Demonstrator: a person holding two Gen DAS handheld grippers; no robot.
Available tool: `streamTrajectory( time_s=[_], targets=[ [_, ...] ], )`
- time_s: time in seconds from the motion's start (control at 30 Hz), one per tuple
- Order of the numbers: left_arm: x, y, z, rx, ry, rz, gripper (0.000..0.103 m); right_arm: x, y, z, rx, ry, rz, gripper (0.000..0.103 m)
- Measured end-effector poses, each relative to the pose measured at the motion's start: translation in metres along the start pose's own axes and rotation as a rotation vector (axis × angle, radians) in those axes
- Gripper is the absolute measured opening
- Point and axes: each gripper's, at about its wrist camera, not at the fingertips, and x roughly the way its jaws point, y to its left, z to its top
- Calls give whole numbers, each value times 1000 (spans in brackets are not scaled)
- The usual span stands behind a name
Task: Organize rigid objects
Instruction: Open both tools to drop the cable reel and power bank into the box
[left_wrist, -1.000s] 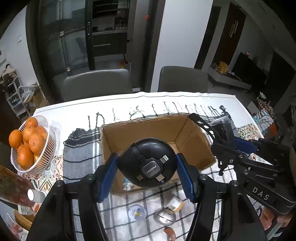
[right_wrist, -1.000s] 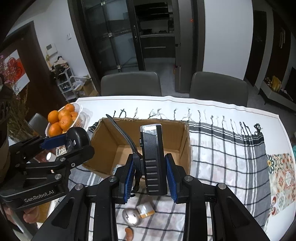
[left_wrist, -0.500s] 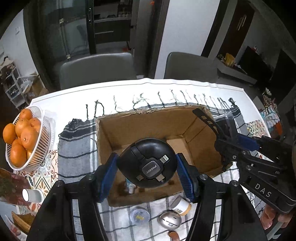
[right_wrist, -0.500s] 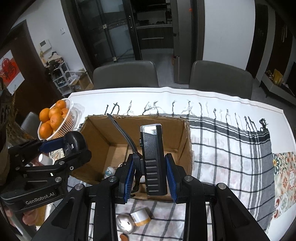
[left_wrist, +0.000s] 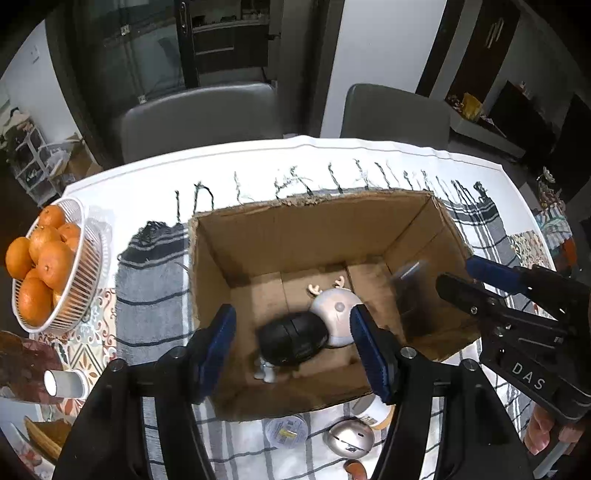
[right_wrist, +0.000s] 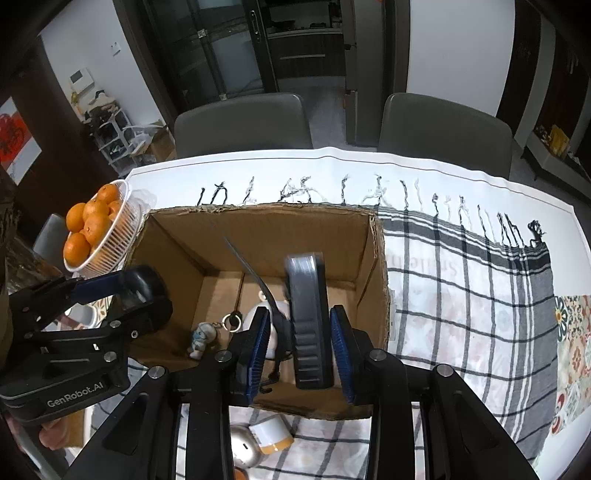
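An open cardboard box (left_wrist: 295, 225) stands on the checked cloth. My left gripper (left_wrist: 292, 317) hangs over it with its jaws opening. The black egg-shaped device (left_wrist: 291, 343) is blurred below the blue pads, clear of both, over the box floor beside a white deer toy (left_wrist: 338, 314). My right gripper (right_wrist: 299, 314) is also opening over the box (right_wrist: 258, 225). The black ribbed block with a strap (right_wrist: 308, 325) stands blurred between its pads, with a gap on the left side. A small keychain figure (right_wrist: 202, 341) lies in the box.
A white basket of oranges (left_wrist: 55, 266) sits left of the box. On the cloth in front of the box lie a silver rounded object (left_wrist: 349, 439), a white and orange jar (right_wrist: 271, 432) and a clear round tub (left_wrist: 286, 432). Two grey chairs stand behind the table.
Both grippers sank toward the box and their jaws spread. The black egg-shaped device left the left pads and dropped into the box. The ribbed block came loose in the right gripper.
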Motion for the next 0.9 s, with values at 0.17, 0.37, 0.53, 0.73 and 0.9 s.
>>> streamTrajectory(
  time_s=[0.17,0.37,0.53,0.73,0.9],
  targets=[
    [-17,-3,-6,28,-54,24,66,-11,1,-3,-7,-34,-37,46],
    [-43,-3,-19,49,-116,29,66,-34,6,-14,1,-84,-50,46],
    [-60,-2,-31,54,-148,29,66,-46,15,-24,-8,-104,-44,46],
    [-75,3,-46,59,-169,29,66,-59,27,-35,-30,-121,-31,46],
    [-81,3,-58,66,-171,31,66,-65,36,-46,-40,-122,-25,46]
  ],
)
